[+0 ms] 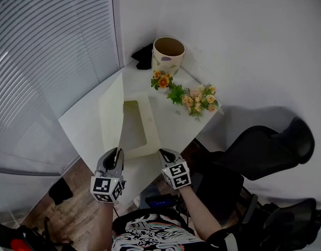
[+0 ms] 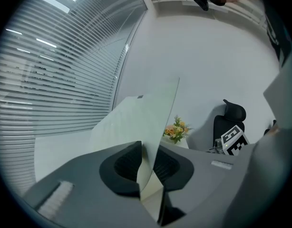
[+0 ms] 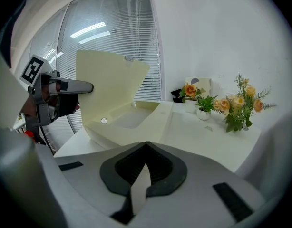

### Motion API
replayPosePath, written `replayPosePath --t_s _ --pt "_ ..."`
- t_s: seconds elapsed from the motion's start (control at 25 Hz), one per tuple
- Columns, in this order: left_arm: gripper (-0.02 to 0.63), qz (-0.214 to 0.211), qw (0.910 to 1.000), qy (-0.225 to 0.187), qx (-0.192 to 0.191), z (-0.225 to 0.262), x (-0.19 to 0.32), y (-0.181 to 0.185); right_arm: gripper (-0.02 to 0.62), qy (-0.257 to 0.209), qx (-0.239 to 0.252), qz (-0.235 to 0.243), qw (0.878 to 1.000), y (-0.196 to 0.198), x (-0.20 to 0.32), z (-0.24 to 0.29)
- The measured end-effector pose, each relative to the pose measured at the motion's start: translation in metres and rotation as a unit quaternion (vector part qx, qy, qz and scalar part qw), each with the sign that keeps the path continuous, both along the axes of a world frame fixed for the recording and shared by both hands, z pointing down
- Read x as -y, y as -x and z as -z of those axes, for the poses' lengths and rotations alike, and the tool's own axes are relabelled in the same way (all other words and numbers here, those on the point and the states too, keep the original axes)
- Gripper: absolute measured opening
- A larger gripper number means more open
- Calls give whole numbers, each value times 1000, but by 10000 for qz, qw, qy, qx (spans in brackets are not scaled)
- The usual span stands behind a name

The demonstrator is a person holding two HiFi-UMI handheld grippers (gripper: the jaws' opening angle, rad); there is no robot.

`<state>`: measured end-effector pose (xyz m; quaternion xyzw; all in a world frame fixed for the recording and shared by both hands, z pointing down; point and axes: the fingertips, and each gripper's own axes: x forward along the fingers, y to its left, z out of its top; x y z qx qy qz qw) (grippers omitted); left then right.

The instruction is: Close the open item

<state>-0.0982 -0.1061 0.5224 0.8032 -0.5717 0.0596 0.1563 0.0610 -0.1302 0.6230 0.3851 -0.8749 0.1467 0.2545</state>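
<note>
A cream box (image 1: 142,135) lies on the white table (image 1: 82,122) with its lid (image 1: 112,111) standing up on the left side. My left gripper (image 1: 116,153) is at the lid's near edge. In the left gripper view the thin lid (image 2: 141,122) runs between the jaws of the left gripper (image 2: 148,148), which stand slightly apart around it. My right gripper (image 1: 165,153) hovers at the table's near edge, right of the box, shut and empty. The right gripper view shows the box (image 3: 136,120), its raised lid (image 3: 108,80) and the left gripper (image 3: 84,86) at the lid.
A cream pot (image 1: 168,54) and a dark object (image 1: 144,56) stand at the table's far corner. A small potted flower (image 1: 162,81) and a bouquet (image 1: 199,99) sit along the right edge. Black chairs (image 1: 265,145) are on the right; window blinds (image 1: 45,61) on the left.
</note>
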Motion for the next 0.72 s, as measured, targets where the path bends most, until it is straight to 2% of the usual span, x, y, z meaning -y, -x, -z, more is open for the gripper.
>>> replayPosePath --t_s 0.72 --pt "57 -525 9982 282 53 -19 14 -34 2 -53 -36 50 10000 1 0 0"
